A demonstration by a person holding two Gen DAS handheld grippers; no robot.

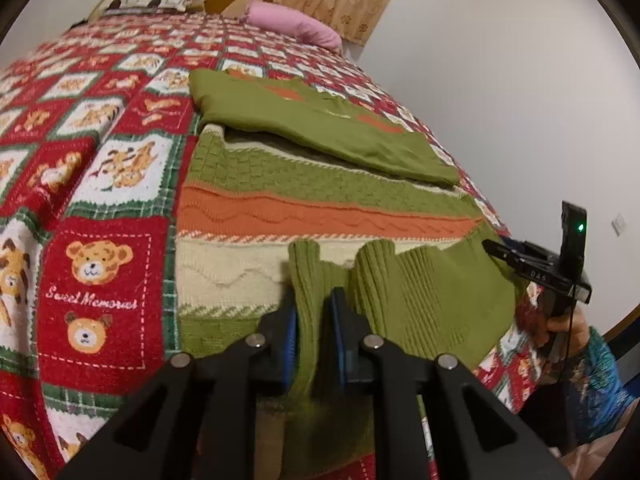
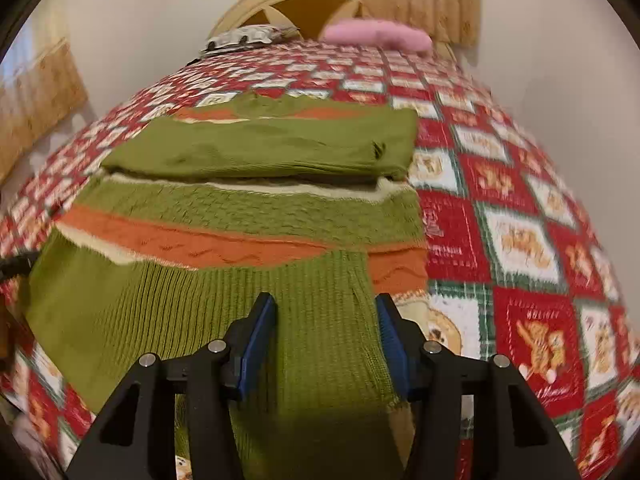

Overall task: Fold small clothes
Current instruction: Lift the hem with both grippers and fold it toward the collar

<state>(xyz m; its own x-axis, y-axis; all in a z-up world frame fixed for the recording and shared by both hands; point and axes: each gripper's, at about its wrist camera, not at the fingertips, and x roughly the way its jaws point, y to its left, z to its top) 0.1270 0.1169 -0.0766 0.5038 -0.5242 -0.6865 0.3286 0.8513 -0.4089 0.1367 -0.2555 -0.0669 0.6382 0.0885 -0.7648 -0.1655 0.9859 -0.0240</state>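
Left wrist view looks up a bed covered by a red, green and white bear-print quilt (image 1: 100,280), with a striped knit sweater (image 1: 320,208) lying across the middle of the frame, green, orange and cream bands running side to side. A sleeve (image 1: 320,128) is folded over its upper part. At bottom centre the left claw (image 1: 313,320) has its blue pads narrowly parted with a fold of the green ribbed hem (image 1: 420,292) standing between them, the pads close against it. At the right edge the right claw (image 1: 490,250) reaches the hem's corner, a hand (image 1: 568,332) behind it. Right wrist view, somewhat blurred, shows the right claw (image 2: 326,320) spread about the ribbed hem (image 2: 200,300), the knit lying loose between its pads. A pink pillow (image 2: 376,36) sits at the headboard, top centre.
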